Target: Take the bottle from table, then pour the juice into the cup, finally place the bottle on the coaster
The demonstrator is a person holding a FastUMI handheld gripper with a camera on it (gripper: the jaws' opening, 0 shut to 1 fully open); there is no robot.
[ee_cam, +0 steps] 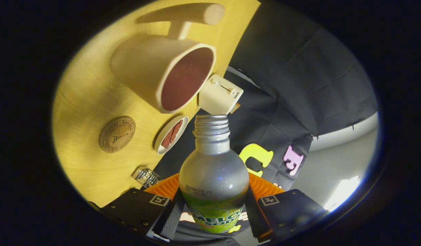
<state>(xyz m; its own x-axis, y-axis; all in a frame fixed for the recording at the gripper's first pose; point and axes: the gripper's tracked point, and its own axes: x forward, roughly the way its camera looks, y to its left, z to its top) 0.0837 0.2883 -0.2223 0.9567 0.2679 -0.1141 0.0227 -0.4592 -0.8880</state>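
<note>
Clearly the pour is in hand: the yellow wooden table (84, 102) shows tilted, and the big cream cup with a dark red inside (162, 71) lies just beyond the capless grey bottle with a green label (214, 174). The gripper (213, 213) is clamped on the bottle's label. Next, tip the neck over the rim, then seek the round cork coaster (117, 134). I leave the label's print unread.

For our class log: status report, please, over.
Tongs shut on bottle. Bottle uncapped, tilted, mouth near cup. Coaster bare. Nothing in the way.
</note>
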